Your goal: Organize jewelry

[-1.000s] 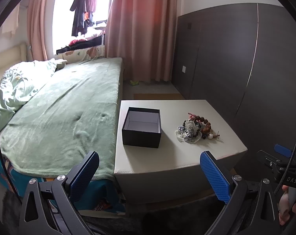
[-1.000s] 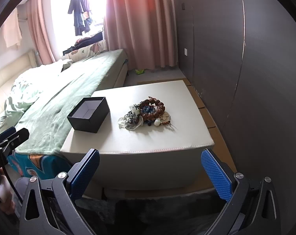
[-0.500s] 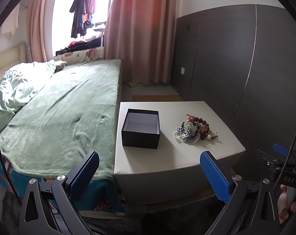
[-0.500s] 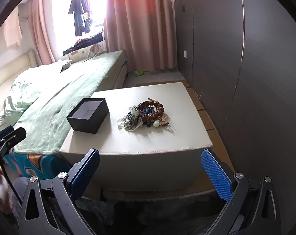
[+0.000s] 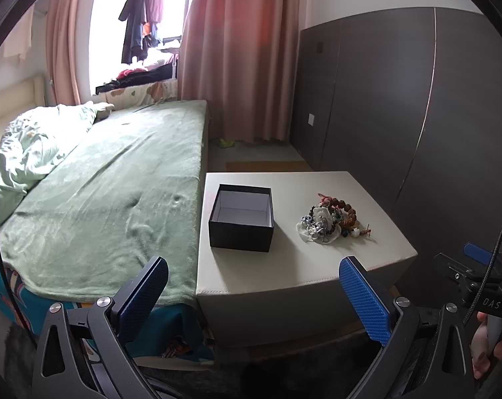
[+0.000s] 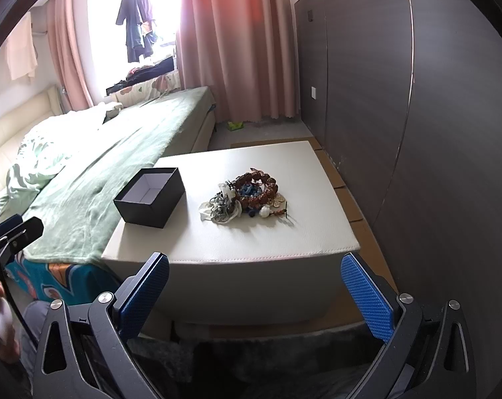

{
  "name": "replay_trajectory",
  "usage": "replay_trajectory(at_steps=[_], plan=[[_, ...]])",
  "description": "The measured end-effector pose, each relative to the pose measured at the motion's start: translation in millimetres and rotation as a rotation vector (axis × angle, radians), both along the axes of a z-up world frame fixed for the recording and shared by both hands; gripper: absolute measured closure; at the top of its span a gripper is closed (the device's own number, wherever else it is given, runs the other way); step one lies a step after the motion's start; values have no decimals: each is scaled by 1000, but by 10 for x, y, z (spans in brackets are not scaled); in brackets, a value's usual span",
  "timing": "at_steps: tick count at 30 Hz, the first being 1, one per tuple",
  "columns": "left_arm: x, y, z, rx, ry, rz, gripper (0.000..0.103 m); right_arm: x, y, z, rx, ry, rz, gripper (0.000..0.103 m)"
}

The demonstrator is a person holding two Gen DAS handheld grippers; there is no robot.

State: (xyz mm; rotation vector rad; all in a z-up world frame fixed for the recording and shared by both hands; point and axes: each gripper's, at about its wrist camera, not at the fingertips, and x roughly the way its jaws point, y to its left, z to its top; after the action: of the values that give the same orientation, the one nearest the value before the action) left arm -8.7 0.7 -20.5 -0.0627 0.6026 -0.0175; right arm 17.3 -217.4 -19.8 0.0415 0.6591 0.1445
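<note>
Left wrist view first. My left tongs (image 5: 255,297) are spread wide with nothing between the blue pads (image 5: 365,301), hanging short of the near edge of the white counter (image 5: 317,266). On the counter sits the black box (image 5: 241,221), lid off, pale inside, nothing in it that I can see. To its right, apart from it, lies the jewelry (image 5: 332,221): a tangled heap with a brown bead bracelet (image 5: 349,216) at the far right side and some white and silvery pieces nearer the box. I can't separate the small pieces at this range. The bed (image 5: 108,196) with its green blanket runs along the counter's left side. At the right edge I see the right tongs (image 5: 476,276) from the side and a hand (image 5: 486,349) on the handle; from here I can't tell how they stand.

Over to the right wrist view. My right tongs (image 6: 255,297) are wide apart too, carrying nothing, and they also sit short of the counter (image 6: 251,242). The box (image 6: 151,201) is on the left part of the top, close to the bed (image 6: 101,173). The jewelry (image 6: 246,198) lies near the middle, the bracelet (image 6: 257,189) forming a ring with blue beads inside it, and a white and silver tangle on its box side. Dark wardrobe doors (image 6: 417,116) fill the right. Pink curtains (image 6: 237,40) hang at the back.
</note>
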Motion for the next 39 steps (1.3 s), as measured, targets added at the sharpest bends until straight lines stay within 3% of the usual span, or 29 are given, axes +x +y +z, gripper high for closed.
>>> replay_trajectory(at_steps=[23,39], plan=[[25,15,11,-23,1,-1,0,6,24,19,-4,0,6,0],[637,-232,-123,-48,64,-105,5,363,-259,-211,20,58,-42,0]])
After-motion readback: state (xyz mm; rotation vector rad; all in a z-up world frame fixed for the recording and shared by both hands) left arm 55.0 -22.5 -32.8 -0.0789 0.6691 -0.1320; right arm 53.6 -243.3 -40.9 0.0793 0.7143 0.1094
